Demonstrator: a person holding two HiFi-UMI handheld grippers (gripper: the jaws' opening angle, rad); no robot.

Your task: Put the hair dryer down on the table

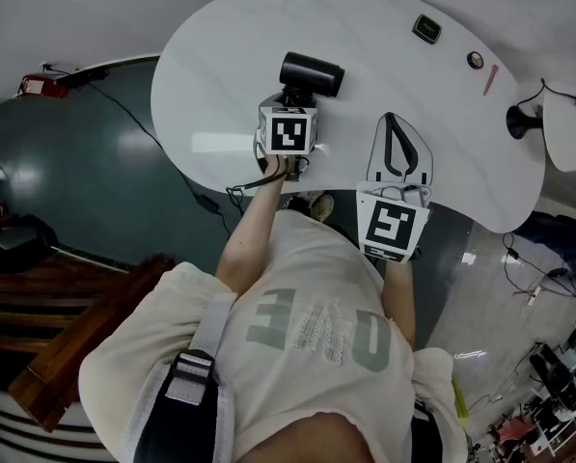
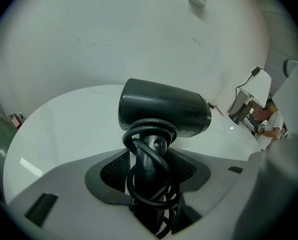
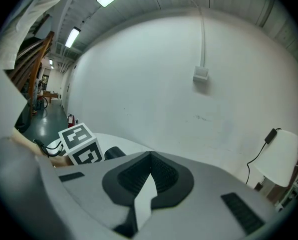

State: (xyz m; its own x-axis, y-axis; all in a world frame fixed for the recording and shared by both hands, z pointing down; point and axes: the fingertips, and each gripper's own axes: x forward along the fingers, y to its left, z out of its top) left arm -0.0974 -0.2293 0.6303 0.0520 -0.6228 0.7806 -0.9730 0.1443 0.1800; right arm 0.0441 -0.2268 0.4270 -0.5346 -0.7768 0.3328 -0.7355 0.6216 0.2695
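1. Your left gripper (image 2: 151, 156) is clamped on the hair dryer (image 2: 163, 109). The ribbed dark pads (image 2: 114, 169) press the handle from both sides, and the barrel stands clear beyond the jaw tips.
2. In the head view the hair dryer (image 1: 312, 73) is over the near-left part of the table (image 1: 365, 17). It sits just ahead of your left gripper (image 1: 292, 99) and its marker cube (image 1: 288, 131). No view shows whether the dryer touches the tabletop.
3. Your right gripper (image 1: 394, 123) is just to the right of the dryer and apart from it, over the table's near edge. Its jaws meet at the tips and nothing is between them. The right gripper view shows the same at the gripper (image 3: 149, 156), with only a narrow pale wedge behind the touching tips.
4. The dryer is matte black plastic, with a short round barrel set crosswise on a straight handle. A black cord (image 2: 149, 134) is wound in loose glossy loops around the handle, and a small screw shows near the top.
5. The table (image 2: 64, 129) is smooth, white and faintly marbled, with a curved outline.
6. At the far right of the table lie a small dark rectangular object (image 1: 425, 29), a small round object (image 1: 475, 60) and a thin pink stick (image 1: 490, 79), all well apart from the dryer.
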